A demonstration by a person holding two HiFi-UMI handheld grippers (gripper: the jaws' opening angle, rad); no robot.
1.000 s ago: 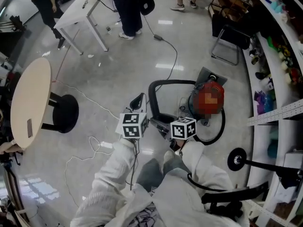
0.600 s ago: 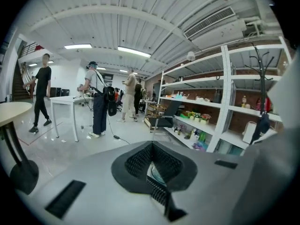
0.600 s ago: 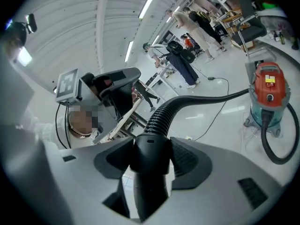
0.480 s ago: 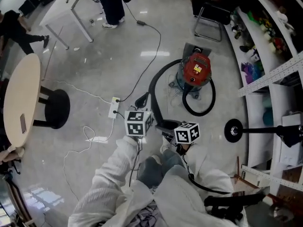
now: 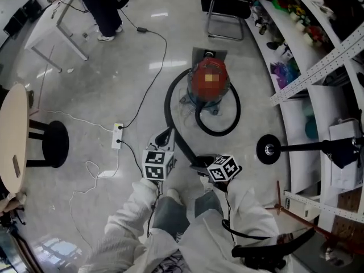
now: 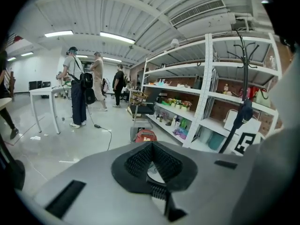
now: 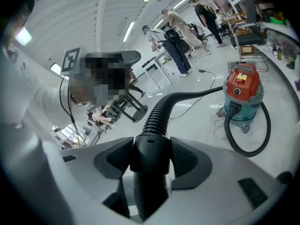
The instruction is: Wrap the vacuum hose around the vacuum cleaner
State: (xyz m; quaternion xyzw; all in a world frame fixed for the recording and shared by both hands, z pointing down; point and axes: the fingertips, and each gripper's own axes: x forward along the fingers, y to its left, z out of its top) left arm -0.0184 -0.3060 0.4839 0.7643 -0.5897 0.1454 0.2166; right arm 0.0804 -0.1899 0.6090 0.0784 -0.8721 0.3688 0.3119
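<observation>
The red vacuum cleaner [image 5: 196, 92] stands on the floor ahead of me, and it also shows in the left gripper view [image 6: 146, 136] and the right gripper view [image 7: 243, 93]. Its black ribbed hose [image 5: 169, 104] arcs from the vacuum round the left and back to my right gripper [image 5: 200, 165]. That gripper [image 7: 150, 149] is shut on the hose's smooth black end cuff [image 7: 150, 161]. Another stretch of hose lies in a loop [image 5: 219, 127] on the floor in front of the vacuum. My left gripper [image 5: 164, 136] hangs left of the hose, shut [image 6: 151, 146] and holding nothing.
A white power strip [image 5: 118, 135] with cables lies on the floor at left. A round table [image 5: 11, 135] and a black stool base [image 5: 51, 144] stand further left. A coat stand's base [image 5: 267, 149] and shelves [image 5: 318, 67] are at right. A chair [image 5: 224, 10] stands beyond the vacuum.
The vacuum now sits farther left and higher in the head view, straight ahead of me. Both grippers stay close together, the right one still on the hose end.
</observation>
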